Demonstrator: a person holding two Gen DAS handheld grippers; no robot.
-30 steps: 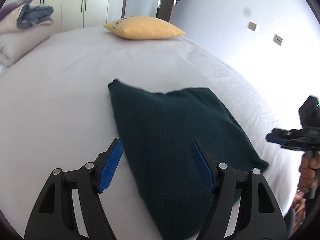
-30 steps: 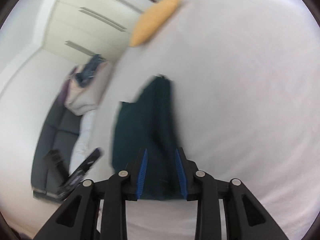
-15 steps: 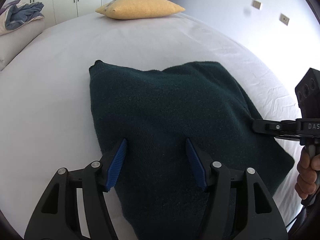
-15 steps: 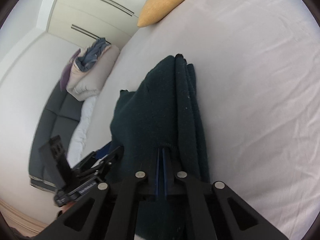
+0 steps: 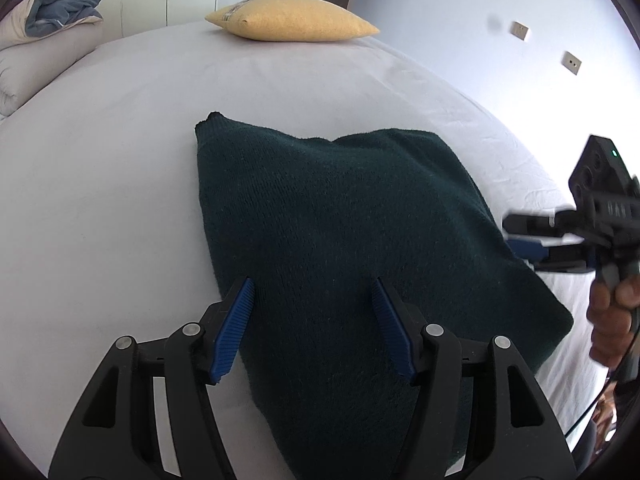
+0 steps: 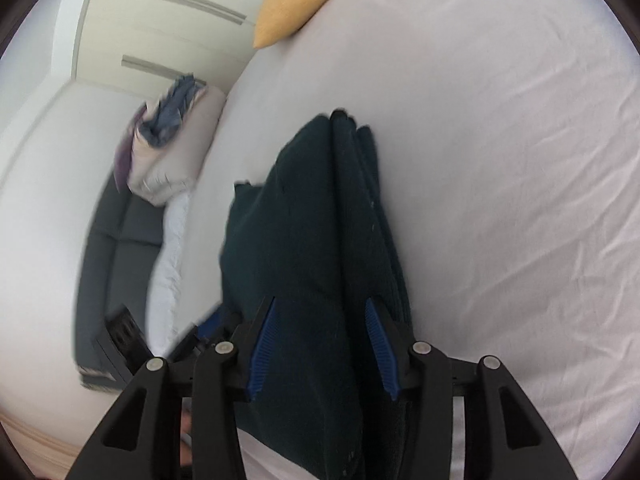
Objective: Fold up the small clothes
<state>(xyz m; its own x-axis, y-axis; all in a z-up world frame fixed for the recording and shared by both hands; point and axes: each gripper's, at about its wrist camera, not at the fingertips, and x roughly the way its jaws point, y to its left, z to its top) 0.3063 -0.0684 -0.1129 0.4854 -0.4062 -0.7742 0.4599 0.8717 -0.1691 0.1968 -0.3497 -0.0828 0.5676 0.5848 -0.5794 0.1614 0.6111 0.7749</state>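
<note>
A dark green knitted garment (image 5: 340,216) lies folded on the white bed (image 5: 100,184). My left gripper (image 5: 312,324) is open, its blue pads hovering over the garment's near edge, holding nothing. My right gripper (image 6: 320,344) is open, its jaws standing apart on either side of the garment's edge (image 6: 320,220); it grips nothing. The right gripper also shows in the left wrist view (image 5: 532,240), at the garment's right side, held by a hand.
A yellow pillow (image 5: 292,24) lies at the far end of the bed. Folded bedding with a blue cloth (image 5: 48,40) sits at the far left. A dark sofa (image 6: 116,248) stands beside the bed. A wall with sockets (image 5: 570,62) is on the right.
My right gripper was shut on the garment's edge half a second ago and has now opened. My left gripper has pulled back slightly and stays open.
</note>
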